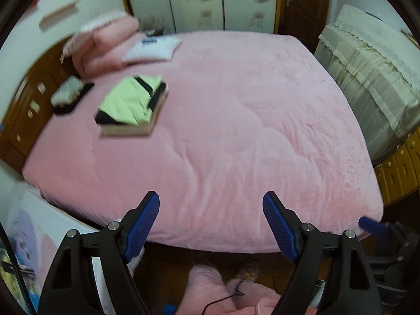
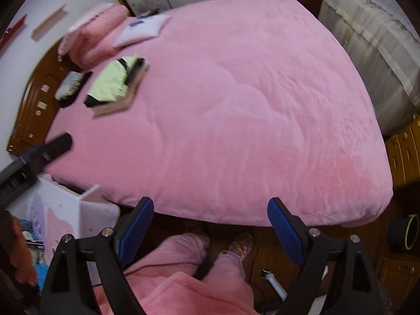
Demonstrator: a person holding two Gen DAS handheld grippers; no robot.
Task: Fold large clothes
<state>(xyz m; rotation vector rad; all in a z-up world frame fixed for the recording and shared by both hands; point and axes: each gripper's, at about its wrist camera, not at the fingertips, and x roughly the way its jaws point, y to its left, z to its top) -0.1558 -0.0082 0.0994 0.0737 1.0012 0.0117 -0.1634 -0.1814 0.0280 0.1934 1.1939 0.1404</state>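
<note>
While both tools are hanging high over the near edge of the bed, I am seeing their blue pads standing wide apart with nothing between them. My left tool point(image 1: 211, 216) is pointing steeply down at the pink bedspread point(image 1: 236, 120), and its fingers point(image 1: 143, 225) are touching no cloth. My right tool point(image 2: 210, 221) is doing the same just beside it, jaws spread and empty; one blue tip of it is also poking into the left view at the lower right, and the dark body of the left tool is crossing the left edge of the right view.

Below the tools I am looking at the person's legs in pink fleece trousers point(image 2: 183, 262) and patterned slippers point(image 2: 240, 244), standing on a dark wood floor at the foot of the bed.

Further out, the folded clothes point(image 1: 132, 105) are lying as a neat stack on the far left part of the bedspread, well apart from both tools: a pale green garment with black trim on top, something beige underneath. Just beside that stack, nearer the wooden headboard point(image 2: 34, 105), a smaller bundle in grey and black point(image 1: 69, 97) is resting. Beyond it, a pink pillow point(image 1: 105, 44) and a small white cushion point(image 1: 152, 48) are sitting at the head of the bed.

To the right, a cream lace-edged cover point(image 1: 367, 78) is draping over furniture beside the bed, and flowered wardrobe doors point(image 1: 199, 0) are lining the back wall.
</note>
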